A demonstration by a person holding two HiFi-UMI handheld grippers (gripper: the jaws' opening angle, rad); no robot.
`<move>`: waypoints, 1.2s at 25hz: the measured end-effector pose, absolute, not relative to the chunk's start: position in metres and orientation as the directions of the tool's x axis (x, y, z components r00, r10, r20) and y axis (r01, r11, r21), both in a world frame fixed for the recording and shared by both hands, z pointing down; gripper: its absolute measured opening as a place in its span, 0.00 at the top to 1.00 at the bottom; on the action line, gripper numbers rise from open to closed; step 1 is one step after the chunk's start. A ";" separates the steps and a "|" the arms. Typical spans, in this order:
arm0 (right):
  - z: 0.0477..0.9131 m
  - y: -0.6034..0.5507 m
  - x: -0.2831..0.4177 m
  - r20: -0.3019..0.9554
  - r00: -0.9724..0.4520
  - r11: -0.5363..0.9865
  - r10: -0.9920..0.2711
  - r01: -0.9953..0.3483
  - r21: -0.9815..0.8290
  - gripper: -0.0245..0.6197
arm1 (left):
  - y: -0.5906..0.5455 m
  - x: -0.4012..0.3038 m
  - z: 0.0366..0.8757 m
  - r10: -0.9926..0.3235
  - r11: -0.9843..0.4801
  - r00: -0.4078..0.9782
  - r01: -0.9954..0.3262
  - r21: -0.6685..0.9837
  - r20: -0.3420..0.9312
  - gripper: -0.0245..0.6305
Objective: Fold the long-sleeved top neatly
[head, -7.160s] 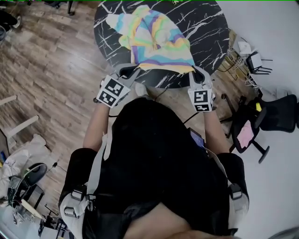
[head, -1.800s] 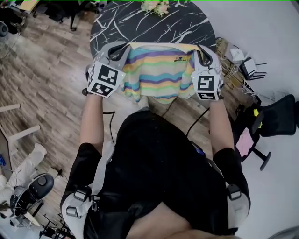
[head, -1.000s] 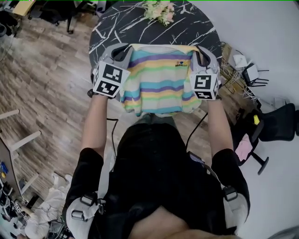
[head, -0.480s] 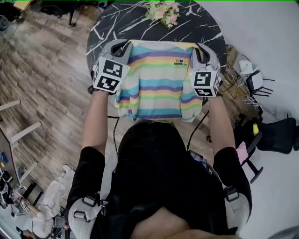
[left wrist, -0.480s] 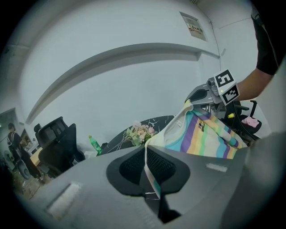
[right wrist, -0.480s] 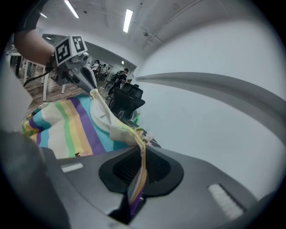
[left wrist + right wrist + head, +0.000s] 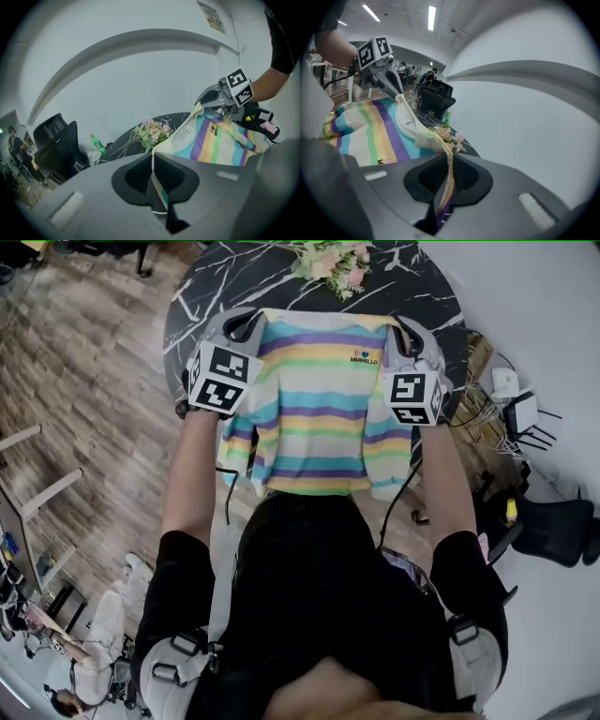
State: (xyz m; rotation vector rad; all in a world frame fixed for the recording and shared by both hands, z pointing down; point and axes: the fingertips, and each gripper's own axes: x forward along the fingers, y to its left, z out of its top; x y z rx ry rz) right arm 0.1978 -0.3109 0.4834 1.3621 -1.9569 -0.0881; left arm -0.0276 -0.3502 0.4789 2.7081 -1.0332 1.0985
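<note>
The long-sleeved top [image 7: 319, 409], striped in pastel colours, hangs spread out flat between my two grippers over the black marble table [image 7: 202, 296]. My left gripper [image 7: 253, 322] is shut on its left shoulder. My right gripper [image 7: 394, 322] is shut on its right shoulder. The hem and the sleeves droop toward the person's body. In the left gripper view the fabric [image 7: 220, 140] runs out of the shut jaws toward the right gripper [image 7: 208, 98]. The right gripper view has the top [image 7: 370, 131] stretching away to the left gripper [image 7: 396, 91].
A bunch of pink flowers [image 7: 333, 261] lies on the far part of the table. A green bottle [image 7: 96, 143] and a black chair [image 7: 56, 145] stand beyond it. An office chair [image 7: 553, 521] and cables [image 7: 511, 399] are on the right. Wooden floor [image 7: 84, 381] lies to the left.
Both grippers have carried the top forward and down over the table. It hangs longer and flatter, with the hem lower in the head view.
</note>
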 end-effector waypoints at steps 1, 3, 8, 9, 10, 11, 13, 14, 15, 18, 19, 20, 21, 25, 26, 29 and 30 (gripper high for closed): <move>0.488 -0.316 0.199 0.533 -0.166 0.439 -0.829 -0.784 0.438 0.93 | -0.356 -0.027 0.482 -0.566 -0.777 0.522 -0.598 -0.199 0.638 0.93; 0.497 -0.325 0.201 0.543 -0.169 0.446 -0.823 -0.784 0.431 0.93 | -0.366 -0.024 0.490 -0.561 -0.777 0.517 -0.598 -0.197 0.647 0.93; 0.518 -0.346 0.204 0.567 -0.171 0.459 -0.805 -0.787 0.413 0.93 | -0.386 -0.020 0.519 -0.540 -0.785 0.502 -0.590 -0.189 0.675 0.93; 0.522 -0.349 0.204 0.572 -0.174 0.463 -0.801 -0.786 0.410 0.93 | -0.390 -0.020 0.524 -0.536 -0.787 0.499 -0.586 -0.190 0.681 0.93; 0.526 -0.351 0.204 0.576 -0.176 0.467 -0.798 -0.785 0.407 0.93 | -0.393 -0.019 0.529 -0.532 -0.790 0.497 -0.583 -0.190 0.685 0.93; 0.530 -0.354 0.204 0.579 -0.177 0.469 -0.796 -0.785 0.405 0.93 | -0.396 -0.018 0.532 -0.530 -0.791 0.496 -0.582 -0.190 0.688 0.93; 0.537 -0.358 0.206 0.585 -0.173 0.468 -0.793 -0.788 0.401 0.93 | -0.403 -0.017 0.538 -0.527 -0.792 0.497 -0.581 -0.187 0.689 0.93; 0.539 -0.361 0.207 0.588 -0.170 0.466 -0.791 -0.790 0.399 0.93 | -0.406 -0.016 0.540 -0.526 -0.793 0.497 -0.580 -0.187 0.690 0.93; 0.542 -0.364 0.208 0.592 -0.167 0.464 -0.789 -0.793 0.395 0.93 | -0.409 -0.015 0.542 -0.525 -0.794 0.495 -0.578 -0.189 0.692 0.93; 0.554 -0.368 0.205 0.626 -0.171 0.474 -0.761 -0.805 0.357 0.88 | -0.414 -0.016 0.555 -0.520 -0.789 0.478 -0.587 -0.183 0.708 0.89; 0.559 -0.368 0.203 0.642 -0.179 0.484 -0.746 -0.808 0.337 0.82 | -0.414 -0.017 0.558 -0.519 -0.784 0.476 -0.596 -0.173 0.710 0.87; 0.563 -0.367 0.200 0.655 -0.189 0.494 -0.732 -0.809 0.318 0.77 | -0.414 -0.019 0.561 -0.515 -0.780 0.479 -0.605 -0.157 0.711 0.86; 0.566 -0.365 0.198 0.665 -0.199 0.503 -0.720 -0.810 0.303 0.71 | -0.412 -0.020 0.563 -0.507 -0.779 0.484 -0.611 -0.139 0.713 0.79; 0.570 -0.357 0.194 0.678 -0.199 0.508 -0.708 -0.810 0.293 0.70 | -0.401 -0.032 0.569 -0.485 -0.774 0.483 -0.626 -0.100 0.729 0.76; 0.570 -0.355 0.192 0.679 -0.198 0.508 -0.707 -0.810 0.293 0.70 | -0.398 -0.035 0.570 -0.483 -0.771 0.484 -0.630 -0.092 0.730 0.76; 0.566 -0.352 0.185 0.679 -0.198 0.510 -0.707 -0.807 0.296 0.71 | -0.390 -0.044 0.571 -0.482 -0.766 0.490 -0.638 -0.078 0.727 0.77; 0.563 -0.352 0.181 0.676 -0.203 0.515 -0.709 -0.804 0.299 0.71 | -0.388 -0.048 0.571 -0.484 -0.763 0.489 -0.642 -0.076 0.726 0.77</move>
